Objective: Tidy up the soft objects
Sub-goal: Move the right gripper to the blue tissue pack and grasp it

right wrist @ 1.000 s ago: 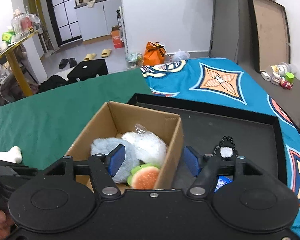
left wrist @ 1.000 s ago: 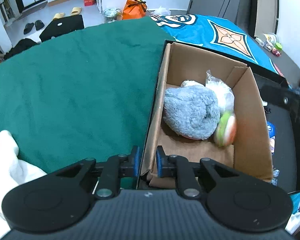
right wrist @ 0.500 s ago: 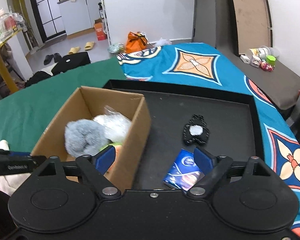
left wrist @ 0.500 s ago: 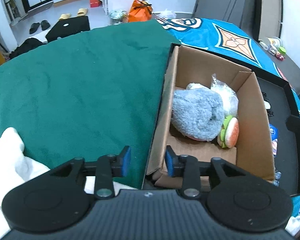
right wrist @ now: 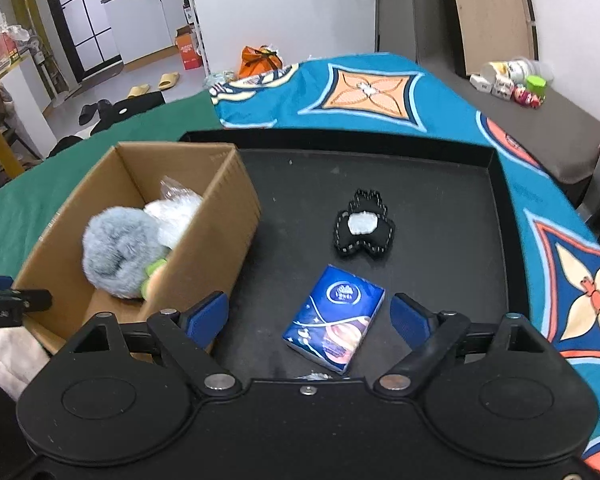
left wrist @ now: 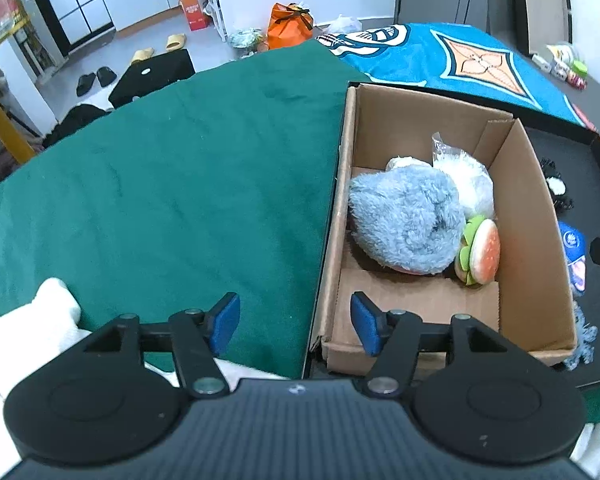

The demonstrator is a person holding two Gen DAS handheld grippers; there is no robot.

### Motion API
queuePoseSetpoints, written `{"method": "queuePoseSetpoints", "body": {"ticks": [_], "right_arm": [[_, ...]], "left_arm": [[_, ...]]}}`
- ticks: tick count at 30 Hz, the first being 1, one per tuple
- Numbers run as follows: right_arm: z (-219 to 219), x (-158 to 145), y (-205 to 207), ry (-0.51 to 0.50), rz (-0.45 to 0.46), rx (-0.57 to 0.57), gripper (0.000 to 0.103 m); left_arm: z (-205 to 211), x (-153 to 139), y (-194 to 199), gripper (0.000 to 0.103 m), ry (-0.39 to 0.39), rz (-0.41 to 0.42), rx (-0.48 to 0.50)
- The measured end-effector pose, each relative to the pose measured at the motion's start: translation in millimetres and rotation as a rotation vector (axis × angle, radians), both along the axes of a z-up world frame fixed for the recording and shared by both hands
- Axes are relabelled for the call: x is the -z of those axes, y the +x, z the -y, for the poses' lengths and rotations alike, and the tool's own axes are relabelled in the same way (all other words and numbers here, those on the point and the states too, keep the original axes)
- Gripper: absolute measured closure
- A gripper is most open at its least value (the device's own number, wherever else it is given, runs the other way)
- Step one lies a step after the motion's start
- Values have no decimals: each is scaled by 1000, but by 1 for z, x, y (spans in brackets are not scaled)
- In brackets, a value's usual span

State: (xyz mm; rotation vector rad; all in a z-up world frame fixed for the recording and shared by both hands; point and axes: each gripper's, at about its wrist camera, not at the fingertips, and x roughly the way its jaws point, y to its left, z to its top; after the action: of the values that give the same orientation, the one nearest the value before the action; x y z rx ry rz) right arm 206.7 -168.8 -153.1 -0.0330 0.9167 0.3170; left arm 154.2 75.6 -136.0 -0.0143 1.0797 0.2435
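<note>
We saw the green cloth covering the left of the surface and the blue patterned cloth the far right. On them lay the black tray, and the cardboard box stood in its left part, its left wall along the tray's left rim. Inside the box the grey plush filled the middle, with a bagged white soft thing behind it and the burger toy touching its right side; the box wall hid most of the burger in the right wrist view. On the bare tray floor the blue tissue pack lay near, and the black paw-shaped toy beyond it, apart. A white plush was cut off at the lower left. A fringed bluish thing at the box's near right corner was too cut off to name. The left tool stood open over the box's near left corner, its jaws having just been opening, touching nothing. The right tool stood wide, just been opening, the tissue pack between its pads untouched.
</note>
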Motion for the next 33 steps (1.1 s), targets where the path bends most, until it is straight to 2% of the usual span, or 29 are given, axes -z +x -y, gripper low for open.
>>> {"method": "queuePoseSetpoints", "body": {"ticks": [13, 18, 21, 28, 32, 33], "right_arm": [[14, 41, 19, 57, -65, 45, 15], [14, 57, 25, 8, -89, 50, 15], [15, 60, 25, 18, -100, 49, 15], [21, 59, 22, -43, -66, 84, 18], [20, 65, 23, -103, -64, 75, 23], [20, 65, 21, -108, -57, 69, 31]], "left_arm": [[33, 3, 22, 42, 136, -83, 49], [42, 4, 31, 42, 182, -106, 55], [45, 7, 36, 42, 203, -120, 51], [53, 9, 39, 42, 233, -132, 52], [61, 9, 40, 42, 234, -139, 57], [63, 7, 40, 42, 236, -137, 61]]}}
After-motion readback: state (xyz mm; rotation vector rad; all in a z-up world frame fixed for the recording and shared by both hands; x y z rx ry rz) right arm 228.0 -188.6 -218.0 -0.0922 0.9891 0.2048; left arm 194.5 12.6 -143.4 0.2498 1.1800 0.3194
